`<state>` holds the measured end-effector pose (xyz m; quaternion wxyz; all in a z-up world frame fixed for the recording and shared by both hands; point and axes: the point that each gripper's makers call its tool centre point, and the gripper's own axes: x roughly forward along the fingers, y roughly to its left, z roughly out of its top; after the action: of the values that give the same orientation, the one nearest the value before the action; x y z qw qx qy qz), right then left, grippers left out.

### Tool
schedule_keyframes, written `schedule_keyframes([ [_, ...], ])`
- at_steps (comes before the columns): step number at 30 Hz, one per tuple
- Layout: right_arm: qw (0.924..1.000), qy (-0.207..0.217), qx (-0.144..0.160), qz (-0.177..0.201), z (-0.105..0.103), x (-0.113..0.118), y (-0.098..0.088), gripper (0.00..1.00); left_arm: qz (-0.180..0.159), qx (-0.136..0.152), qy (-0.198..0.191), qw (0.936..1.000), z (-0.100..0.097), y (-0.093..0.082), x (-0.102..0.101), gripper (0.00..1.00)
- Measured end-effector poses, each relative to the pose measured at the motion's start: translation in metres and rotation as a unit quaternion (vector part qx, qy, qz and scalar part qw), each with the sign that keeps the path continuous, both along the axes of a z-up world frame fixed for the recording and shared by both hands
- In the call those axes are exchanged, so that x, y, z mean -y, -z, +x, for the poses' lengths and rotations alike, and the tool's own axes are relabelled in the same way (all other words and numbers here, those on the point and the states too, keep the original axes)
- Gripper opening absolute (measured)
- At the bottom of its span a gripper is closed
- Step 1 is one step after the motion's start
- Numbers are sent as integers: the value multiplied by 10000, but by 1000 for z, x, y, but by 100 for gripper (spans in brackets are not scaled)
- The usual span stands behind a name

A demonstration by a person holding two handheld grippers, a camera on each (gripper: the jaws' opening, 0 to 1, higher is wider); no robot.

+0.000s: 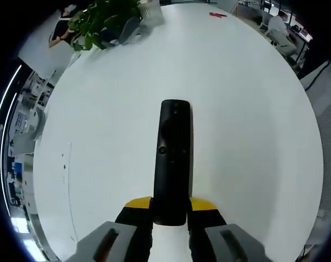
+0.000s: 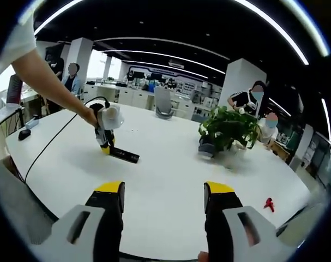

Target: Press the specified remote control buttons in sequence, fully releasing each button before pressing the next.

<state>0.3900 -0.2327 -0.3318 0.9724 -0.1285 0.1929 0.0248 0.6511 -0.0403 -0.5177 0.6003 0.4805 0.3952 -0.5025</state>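
I can read no text, label, brand or number anywhere. The black remote control [image 1: 173,164] in front of me shows only small buttons with markings too fine to make out, and the white table [image 1: 247,109] around it bears no legible writing.

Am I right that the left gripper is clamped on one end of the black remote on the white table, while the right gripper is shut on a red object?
Not quite: in the right gripper view the right gripper is open and holds nothing; the red object lies apart on the white table. The left gripper does clamp the black remote.
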Motion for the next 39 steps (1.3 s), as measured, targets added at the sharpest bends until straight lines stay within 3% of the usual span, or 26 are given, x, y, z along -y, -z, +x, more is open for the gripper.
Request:
schedule_keyframes([
  [11,10000,14,35,-32,0,1,-2,65,204,-81,263,9994,1,2,2,24],
  [21,10000,-60,39,-41,0,-2,-2,68,-77,-179,188,9996,0,1,0,26],
  [25,9999,-32,113,-7,0,-1,-5,69,-53,137,255,9996,6,-3,1,35],
  [32,9997,-37,255,1,2,-2,-10,82,-275,613,73,9977,22,-8,-1,54],
  [36,9995,-63,285,108,4,-3,-10,89,-410,638,-66,9971,15,-10,-2,51],
  [39,9994,-60,274,188,4,-3,-10,91,-626,690,-640,9936,25,-11,-8,60],
])
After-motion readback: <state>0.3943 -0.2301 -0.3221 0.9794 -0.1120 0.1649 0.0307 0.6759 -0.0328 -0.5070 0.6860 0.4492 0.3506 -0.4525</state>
